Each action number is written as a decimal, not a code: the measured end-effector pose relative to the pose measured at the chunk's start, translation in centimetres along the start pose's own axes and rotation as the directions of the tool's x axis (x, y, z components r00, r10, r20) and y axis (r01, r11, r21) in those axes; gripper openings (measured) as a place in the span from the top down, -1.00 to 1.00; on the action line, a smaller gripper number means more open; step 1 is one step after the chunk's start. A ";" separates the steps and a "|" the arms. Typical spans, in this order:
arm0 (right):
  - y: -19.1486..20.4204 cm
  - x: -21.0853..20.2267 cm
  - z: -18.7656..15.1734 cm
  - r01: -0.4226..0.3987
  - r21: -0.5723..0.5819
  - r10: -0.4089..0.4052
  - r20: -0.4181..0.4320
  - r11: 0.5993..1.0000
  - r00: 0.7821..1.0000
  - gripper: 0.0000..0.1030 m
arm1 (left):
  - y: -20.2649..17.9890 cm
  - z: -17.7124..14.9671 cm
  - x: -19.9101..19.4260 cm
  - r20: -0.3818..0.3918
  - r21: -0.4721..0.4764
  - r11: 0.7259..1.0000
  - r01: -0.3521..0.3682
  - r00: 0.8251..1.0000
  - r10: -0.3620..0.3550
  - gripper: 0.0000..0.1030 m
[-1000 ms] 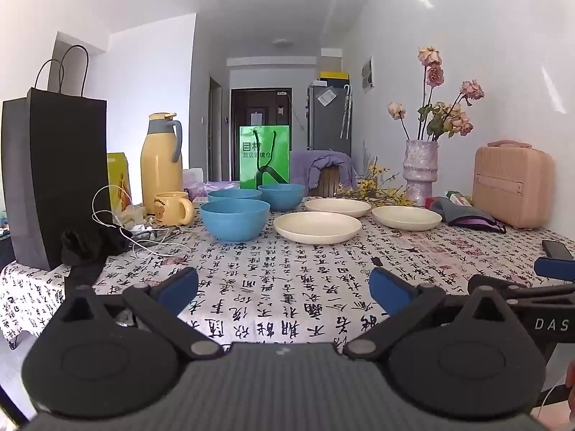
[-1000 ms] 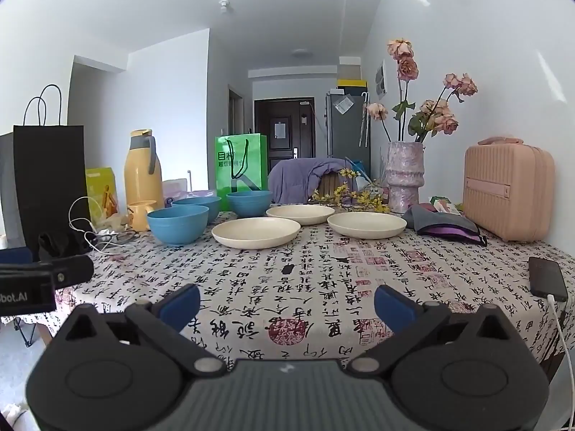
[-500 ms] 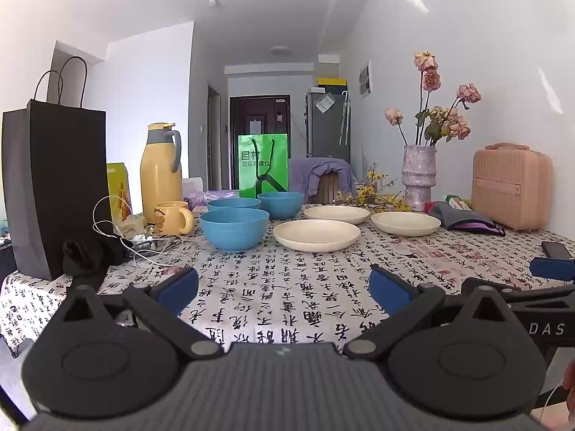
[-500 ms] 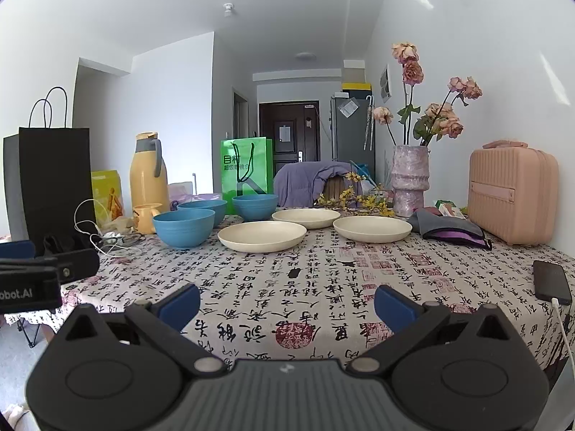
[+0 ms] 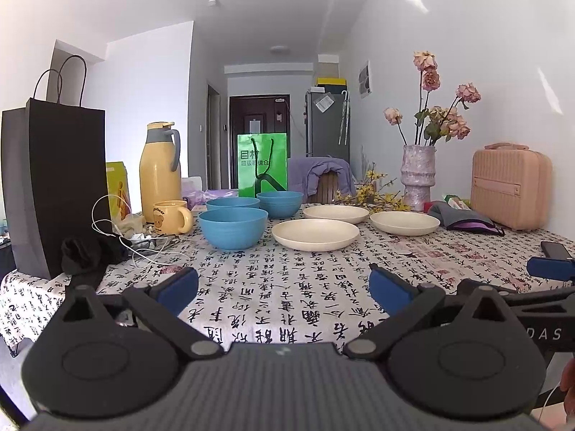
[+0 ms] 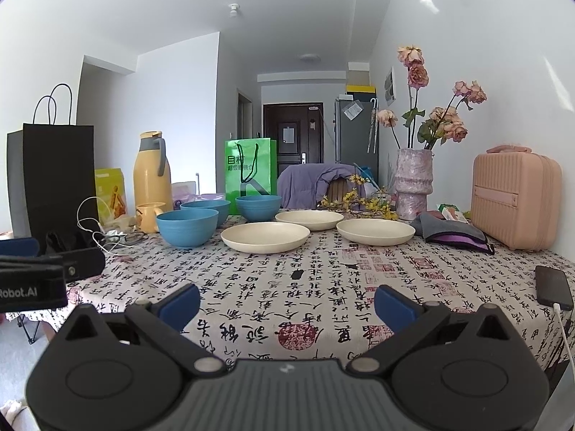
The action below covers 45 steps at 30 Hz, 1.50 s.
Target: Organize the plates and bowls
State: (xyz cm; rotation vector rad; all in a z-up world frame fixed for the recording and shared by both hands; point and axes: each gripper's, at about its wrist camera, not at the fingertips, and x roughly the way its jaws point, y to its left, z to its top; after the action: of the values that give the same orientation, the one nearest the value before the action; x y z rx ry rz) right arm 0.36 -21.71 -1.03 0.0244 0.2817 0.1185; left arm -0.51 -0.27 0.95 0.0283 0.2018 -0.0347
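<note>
Three blue bowls stand apart on the patterned tablecloth: a near one [image 5: 233,228] [image 6: 187,228], one behind it [image 5: 233,203] [image 6: 205,207] and a far one [image 5: 280,204] [image 6: 258,207]. Three cream plates lie to their right: a near one [image 5: 314,239] [image 6: 265,236], a far one [image 5: 336,213] [image 6: 309,219] and a right one [image 5: 404,222] [image 6: 375,231]. My left gripper [image 5: 284,289] is open and empty at the table's near edge. My right gripper [image 6: 287,303] is open and empty beside it, also well short of the dishes.
A black paper bag [image 5: 54,194], white cables [image 5: 143,248], a yellow thermos [image 5: 160,172] and a yellow mug [image 5: 170,217] crowd the left. A vase of dried roses [image 6: 413,183], a grey pouch [image 6: 456,235], a pink case [image 6: 514,201] and a phone [image 6: 551,287] sit right. A green bag [image 5: 262,165] stands behind.
Both cameras have tilted up and drawn slightly lower, so the dishes sit lower in each view. Both grippers stay open; nothing on the table moved.
</note>
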 end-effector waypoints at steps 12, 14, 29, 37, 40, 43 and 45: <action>0.1 -0.1 0.0 -0.007 -0.003 0.007 0.005 1.000 1.000 -1.00 | -0.1 0.0 0.0 -0.009 0.002 1.000 -0.004 1.000 0.004 -1.00; 0.2 -0.2 0.0 -0.008 -0.004 0.008 0.006 1.000 1.000 -1.00 | -0.2 0.0 0.0 -0.010 0.004 1.000 -0.005 1.000 0.005 -1.00; 0.1 0.4 0.5 -0.007 -0.006 0.007 0.015 1.000 1.000 -1.00 | -0.1 -0.1 0.4 -0.008 0.009 1.000 -0.001 1.000 0.001 -1.00; 0.1 0.5 0.7 -0.002 -0.007 0.003 0.017 1.000 1.000 -1.00 | -0.1 -0.1 0.3 -0.008 0.012 1.000 -0.004 1.000 0.004 -1.00; 0.3 0.3 0.7 -0.003 -0.018 0.003 0.023 1.000 1.000 -1.00 | -0.1 0.0 0.3 -0.002 0.012 1.000 -0.004 1.000 0.004 -1.00; 0.2 0.3 0.7 -0.002 -0.025 0.003 0.026 1.000 1.000 -1.00 | -0.1 -0.1 0.3 -0.007 0.006 1.000 -0.006 1.000 0.006 -1.00; 0.1 0.3 0.7 0.000 -0.022 0.001 0.026 1.000 1.000 -1.00 | -0.2 -0.1 0.4 -0.010 0.007 1.000 -0.006 1.000 0.006 -1.00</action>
State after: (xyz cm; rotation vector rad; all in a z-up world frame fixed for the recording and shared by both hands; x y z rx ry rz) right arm 0.86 -21.55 -0.45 0.0043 0.2547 0.1216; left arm -0.16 -0.45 0.81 0.0363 0.2114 -0.0297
